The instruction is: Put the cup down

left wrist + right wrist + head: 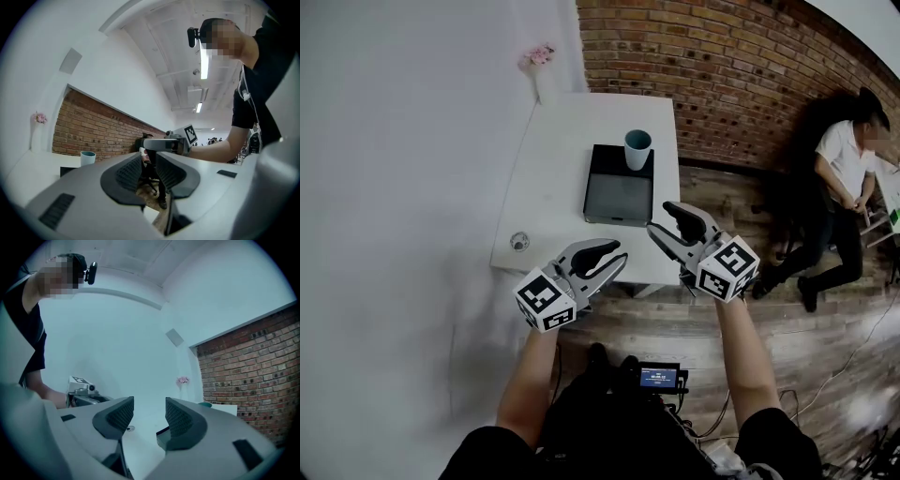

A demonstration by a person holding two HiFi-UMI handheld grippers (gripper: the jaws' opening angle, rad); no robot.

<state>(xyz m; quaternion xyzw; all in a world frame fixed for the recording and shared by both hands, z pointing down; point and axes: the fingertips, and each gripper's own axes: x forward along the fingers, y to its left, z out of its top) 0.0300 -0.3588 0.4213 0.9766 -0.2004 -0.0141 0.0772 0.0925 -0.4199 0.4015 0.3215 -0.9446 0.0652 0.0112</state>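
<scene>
You have one cup (637, 148), upright on the far right corner of one black tray (619, 195) on the table (551, 187). Your left gripper (614, 256) and right gripper (662, 221) hang near you, each with jaws partly spread, holding nothing.

We find no words or numbers we can read. Print on the small screen (659, 377) at the person's waist is too tiny. The left cube (546, 300) and right cube (728, 268) show only square black-and-white patterns.
</scene>
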